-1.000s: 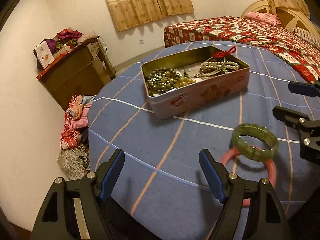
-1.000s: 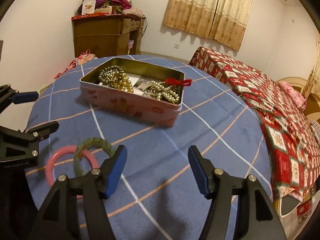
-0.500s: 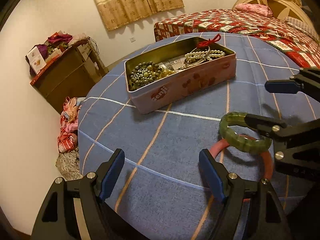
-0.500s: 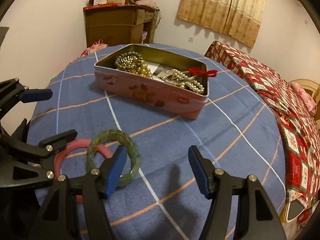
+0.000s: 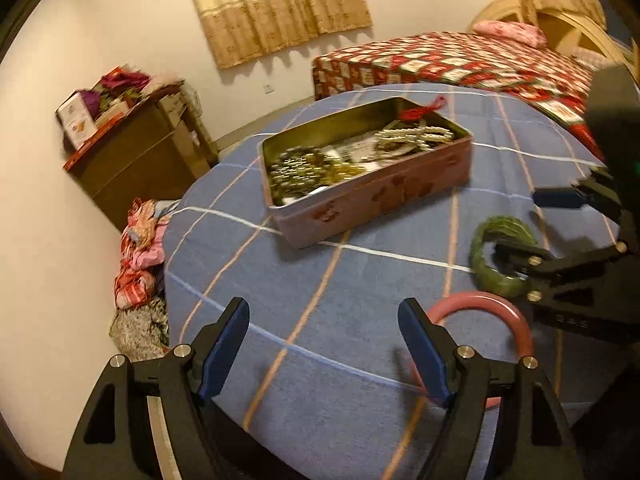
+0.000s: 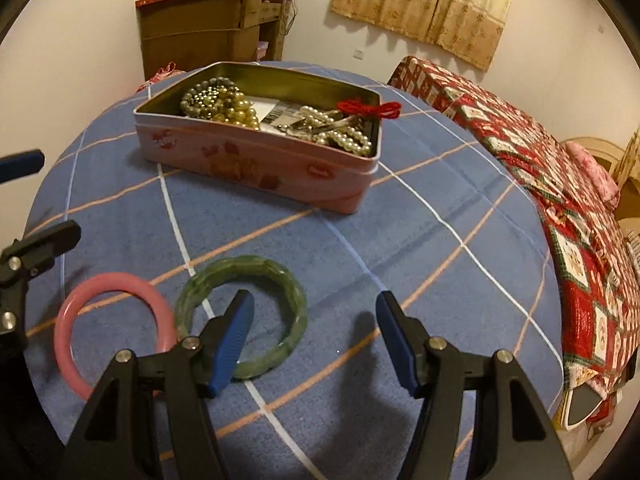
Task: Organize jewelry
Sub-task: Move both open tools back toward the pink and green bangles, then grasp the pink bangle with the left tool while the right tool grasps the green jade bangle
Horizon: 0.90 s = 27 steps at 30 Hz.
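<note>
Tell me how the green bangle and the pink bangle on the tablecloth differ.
Colour: the green bangle is mottled and translucent; the pink bangle is plain and opaque.
Shape: the green bangle has a broad, faceted band; the pink bangle is a slimmer, smooth, round ring.
Position: one finger of the right gripper reaches inside the green bangle's ring, jaws open; the pink bangle lies outside those jaws, beside the left gripper.
Both lie flat on the blue tablecloth, outside the tin.
</note>
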Available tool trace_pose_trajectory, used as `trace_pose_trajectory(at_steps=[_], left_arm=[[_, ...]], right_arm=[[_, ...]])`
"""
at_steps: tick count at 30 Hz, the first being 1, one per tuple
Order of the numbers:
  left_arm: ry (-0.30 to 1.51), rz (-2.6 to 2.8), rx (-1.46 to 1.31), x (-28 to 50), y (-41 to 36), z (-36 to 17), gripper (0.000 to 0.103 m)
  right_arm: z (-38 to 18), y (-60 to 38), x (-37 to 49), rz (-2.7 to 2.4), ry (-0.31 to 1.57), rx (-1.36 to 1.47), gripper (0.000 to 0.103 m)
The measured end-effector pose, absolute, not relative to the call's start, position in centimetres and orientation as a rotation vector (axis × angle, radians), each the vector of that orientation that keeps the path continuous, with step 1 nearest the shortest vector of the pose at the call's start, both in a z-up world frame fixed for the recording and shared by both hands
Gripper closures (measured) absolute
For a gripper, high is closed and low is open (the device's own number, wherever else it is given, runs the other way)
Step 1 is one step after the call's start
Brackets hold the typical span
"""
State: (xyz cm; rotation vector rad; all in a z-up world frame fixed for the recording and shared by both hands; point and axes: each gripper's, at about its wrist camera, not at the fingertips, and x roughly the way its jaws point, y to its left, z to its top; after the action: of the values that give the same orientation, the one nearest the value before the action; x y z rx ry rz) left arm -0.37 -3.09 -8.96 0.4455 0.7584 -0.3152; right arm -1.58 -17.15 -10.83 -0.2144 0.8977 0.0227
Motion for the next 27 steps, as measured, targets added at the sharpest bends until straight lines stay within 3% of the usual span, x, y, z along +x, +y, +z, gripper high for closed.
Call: trace_pose_trajectory(at_steps=[8, 10, 14, 19, 21, 23, 25, 27], left_arm=[[0.783, -0.37, 0.525, -0.7, -4.9, -11.7, 0.026], [0.784, -0.359, 0.513, -0.4, -4.6, -11.7, 0.026], [0.771, -0.33, 0.491, 1.1, -3.9, -11.9, 0.026], [0.777, -0.322, 0.464, 2.6, -3.4, -12.0, 0.028], [0.786, -0.347, 0.453, 2.6, -3.5, -11.9, 0.039], [0.796, -0.378, 0.441, 2.5, -3.7, -11.9, 0.053], [0.807, -0.426, 0.442, 2.2, -4.1, -11.9, 0.083], [0.81, -0.455, 0.459, 1.8, -4.7, -11.9, 0.092]], right_arm=[[-10.8, -17.3, -1.2, 0.024, 0.902, -0.196, 0.041], [-10.8, -17.6, -1.2, 0.025, 0.903, -0.172, 0.047], [-10.8, -17.9, -1.1, 0.027, 0.906, -0.149, 0.074], [-10.9, -17.8, -1.3, 0.019, 0.896, -0.156, 0.079], [-11.0, -18.0, -1.2, 0.024, 0.895, -0.141, 0.092], [-10.9, -18.0, -1.2, 0.025, 0.892, -0.147, 0.092], [-10.9, -18.0, -1.4, 0.026, 0.887, -0.144, 0.092], [-10.9, -18.1, -1.5, 0.025, 0.88, -0.134, 0.094]])
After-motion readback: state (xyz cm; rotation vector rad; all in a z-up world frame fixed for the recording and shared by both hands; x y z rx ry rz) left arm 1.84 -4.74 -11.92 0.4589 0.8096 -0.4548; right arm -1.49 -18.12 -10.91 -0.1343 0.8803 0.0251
